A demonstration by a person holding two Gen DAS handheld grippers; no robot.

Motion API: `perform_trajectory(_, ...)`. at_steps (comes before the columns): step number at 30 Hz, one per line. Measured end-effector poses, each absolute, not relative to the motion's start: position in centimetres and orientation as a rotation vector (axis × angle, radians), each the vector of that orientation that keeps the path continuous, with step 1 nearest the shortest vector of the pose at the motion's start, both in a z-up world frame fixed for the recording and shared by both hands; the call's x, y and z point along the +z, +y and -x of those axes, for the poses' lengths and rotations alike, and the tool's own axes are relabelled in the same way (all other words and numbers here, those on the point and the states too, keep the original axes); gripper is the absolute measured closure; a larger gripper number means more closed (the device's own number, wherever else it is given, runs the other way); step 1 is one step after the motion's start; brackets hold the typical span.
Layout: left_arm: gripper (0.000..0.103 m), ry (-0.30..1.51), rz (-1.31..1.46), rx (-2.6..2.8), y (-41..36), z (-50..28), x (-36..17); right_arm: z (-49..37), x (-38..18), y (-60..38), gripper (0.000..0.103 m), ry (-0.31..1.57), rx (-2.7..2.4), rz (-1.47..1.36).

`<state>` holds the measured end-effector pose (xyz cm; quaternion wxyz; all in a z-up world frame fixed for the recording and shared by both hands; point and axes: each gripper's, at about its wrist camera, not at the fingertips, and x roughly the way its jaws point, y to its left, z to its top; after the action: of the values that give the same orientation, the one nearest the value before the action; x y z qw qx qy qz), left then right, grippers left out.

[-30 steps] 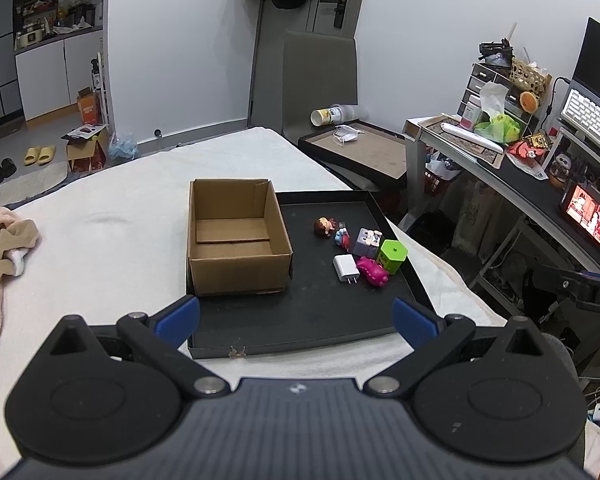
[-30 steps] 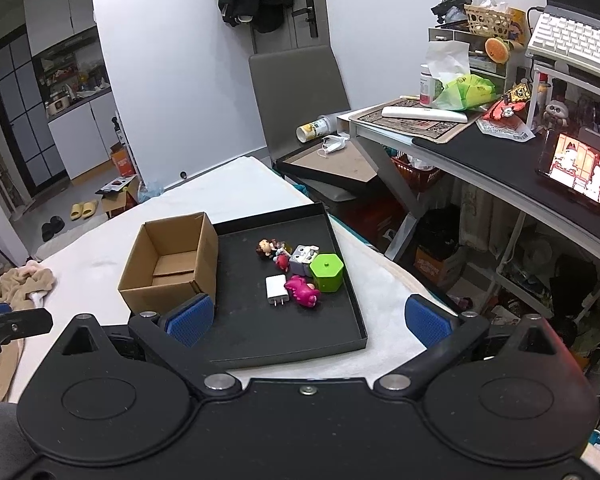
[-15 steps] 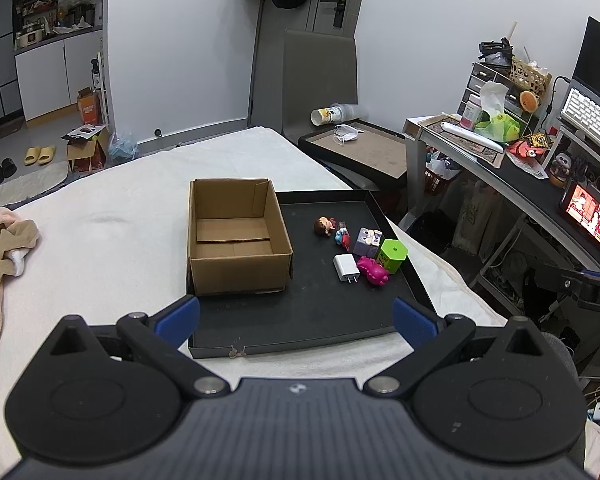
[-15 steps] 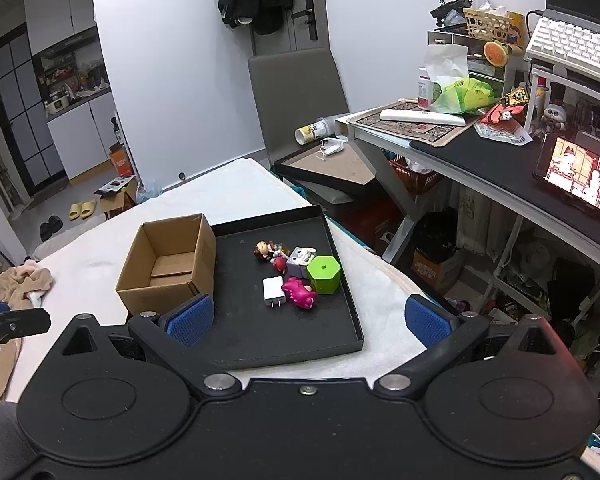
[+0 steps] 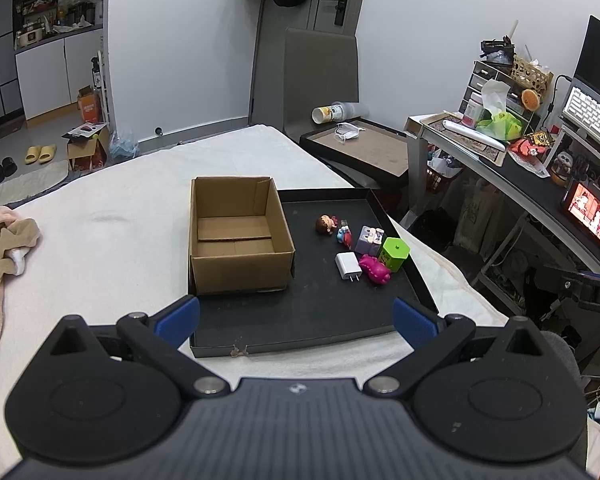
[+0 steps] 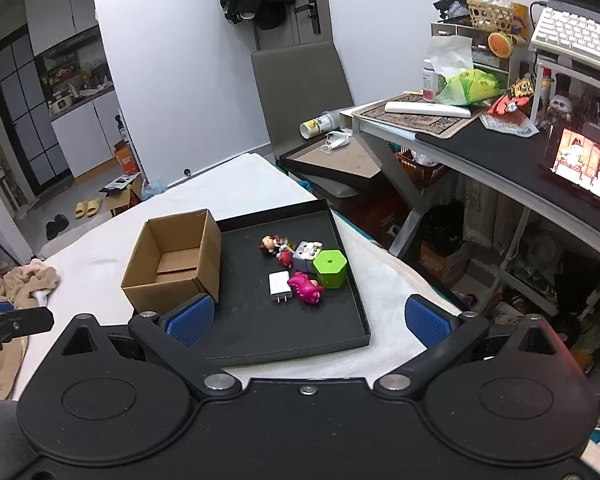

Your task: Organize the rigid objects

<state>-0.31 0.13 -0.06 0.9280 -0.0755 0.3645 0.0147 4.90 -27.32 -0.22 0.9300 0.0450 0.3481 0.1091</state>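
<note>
An open, empty cardboard box stands on the left part of a black tray. To its right lie a small doll, a red figure, a lilac cube, a green hexagonal pot, a white charger and a pink toy. My left gripper hangs open above the tray's near edge. My right gripper is open too, near the tray's front right, holding nothing.
The tray rests on a white bed. Beige clothes lie at the left. A desk with a screen and clutter stands to the right, and a grey chair holding a shallow framed box stands beyond the bed.
The right wrist view has drifted slightly, so the tray and toys sit a little further left and lower in it. The left view is unchanged. Both grippers stay open.
</note>
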Motion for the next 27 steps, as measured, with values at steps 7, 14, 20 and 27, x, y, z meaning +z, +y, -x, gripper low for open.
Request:
perform_trajectory(7, 0.001, 0.753, 0.149, 0.028, 0.5, 0.0, -0.2, -5.3, -0.4, -27.3, 0.000, 0.713, 0.217, -0.088)
perform_trajectory(14, 0.001, 0.769, 0.143, 0.027, 0.8, -1.6, -0.3, -6.6, -1.1, -27.2, 0.000, 0.734, 0.215, -0.091)
perform_trajectory(20, 0.001, 0.788, 0.145, 0.027, 1.0, -3.1, -0.8, -8.0, -2.0, -27.1, 0.000, 0.755, 0.213, -0.098)
perform_trajectory(27, 0.001, 0.822, 0.154, 0.043, 1.7, -5.4, -1.8, -9.8, -3.1, -26.8, 0.000, 0.778, 0.212, -0.100)
